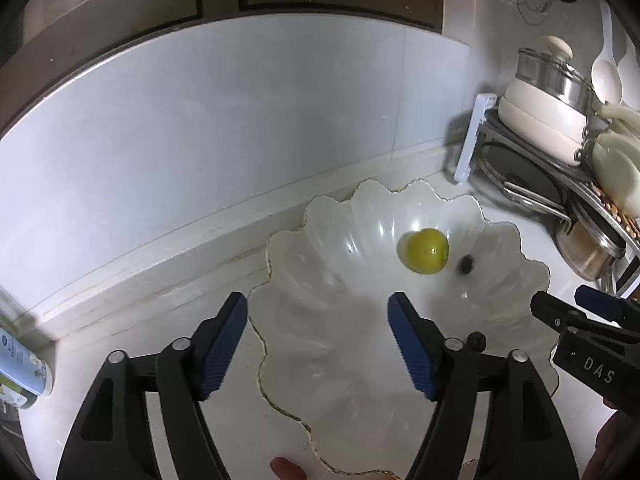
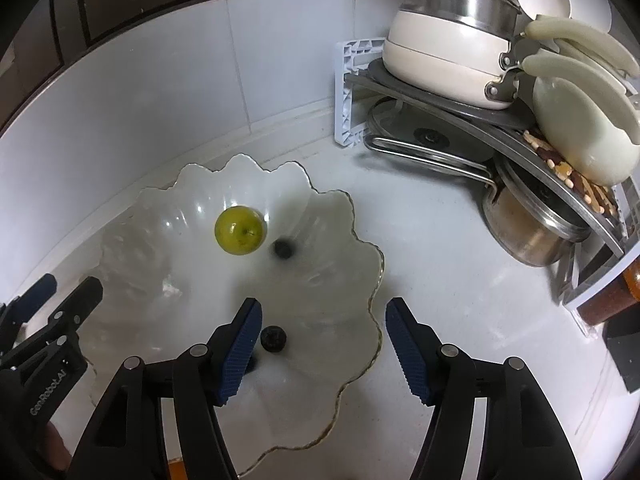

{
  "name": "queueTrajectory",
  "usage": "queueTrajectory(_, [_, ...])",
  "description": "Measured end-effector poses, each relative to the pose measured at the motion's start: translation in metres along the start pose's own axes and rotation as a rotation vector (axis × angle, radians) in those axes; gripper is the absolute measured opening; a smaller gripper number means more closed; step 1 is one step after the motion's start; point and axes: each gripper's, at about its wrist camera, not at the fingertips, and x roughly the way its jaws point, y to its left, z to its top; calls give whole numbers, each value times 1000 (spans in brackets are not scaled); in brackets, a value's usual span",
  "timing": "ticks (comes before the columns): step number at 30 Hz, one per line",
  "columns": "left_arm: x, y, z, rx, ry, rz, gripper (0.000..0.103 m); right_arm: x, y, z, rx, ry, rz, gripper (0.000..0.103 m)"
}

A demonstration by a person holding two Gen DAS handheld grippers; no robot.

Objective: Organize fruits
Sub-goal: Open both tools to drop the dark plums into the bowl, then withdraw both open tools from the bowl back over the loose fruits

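Green fruit [image 1: 423, 251] in scalloped bowl [image 1: 304, 320], ahead of both claws, left [image 1: 318, 344] and right [image 2: 322, 346]; jaws apart, empty.

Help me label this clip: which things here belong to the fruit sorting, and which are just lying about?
Job: scalloped bowl, green apple, two small dark fruits.
Lying about: cream pots, steel pot, rack, bottle.

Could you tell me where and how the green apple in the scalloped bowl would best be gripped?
Probably across its widest middle, coming from above. The green apple lies loose near the white bowl's centre with its stem tilted sideways; the sloping walls block a level approach. A small dark fruit sits beside it, so keep the fingers clear of that side.
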Motion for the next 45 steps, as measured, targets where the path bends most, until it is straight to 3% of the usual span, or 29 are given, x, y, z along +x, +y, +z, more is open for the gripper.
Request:
queueTrajectory(9, [-14,7,0,-21,-23,21,83,-14,3,-1,7,-22,-7,71])
queueTrajectory(45, [-81,-6,-32,-34,-69,44,83,-73,-11,-32,-3,-75,-8,71])
